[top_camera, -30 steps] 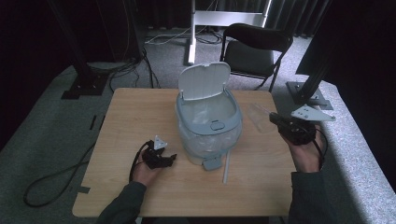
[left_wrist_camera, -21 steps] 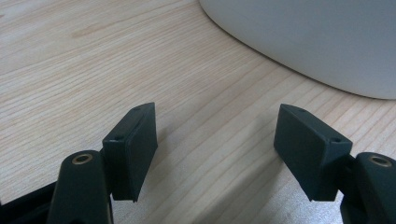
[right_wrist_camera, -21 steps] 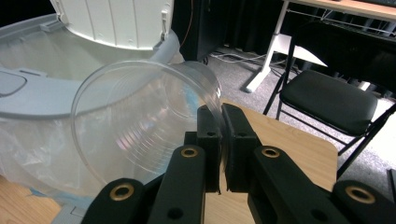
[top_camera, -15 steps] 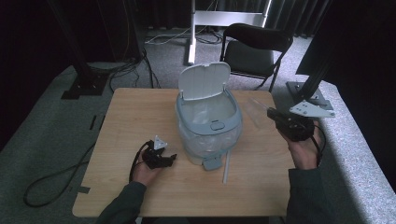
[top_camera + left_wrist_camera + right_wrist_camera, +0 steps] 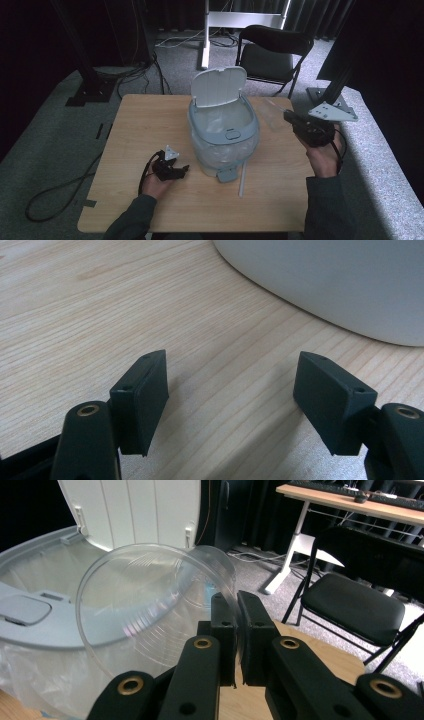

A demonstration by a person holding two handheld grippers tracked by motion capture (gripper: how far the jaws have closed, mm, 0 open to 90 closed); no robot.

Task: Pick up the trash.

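Right gripper view: a clear plastic cup (image 5: 150, 610) sits mid-frame, pinched by its rim in the right gripper (image 5: 236, 645), just before the open bin (image 5: 45, 615). Thin wall could slip or buckle. Left gripper (image 5: 230, 405) gapes empty over the wooden table (image 5: 100, 305); chair (image 5: 350, 605) at right.

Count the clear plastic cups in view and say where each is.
1. The clear cup is pinched by its rim in the right claw, beside the open bin. More may lie hidden inside the bin.
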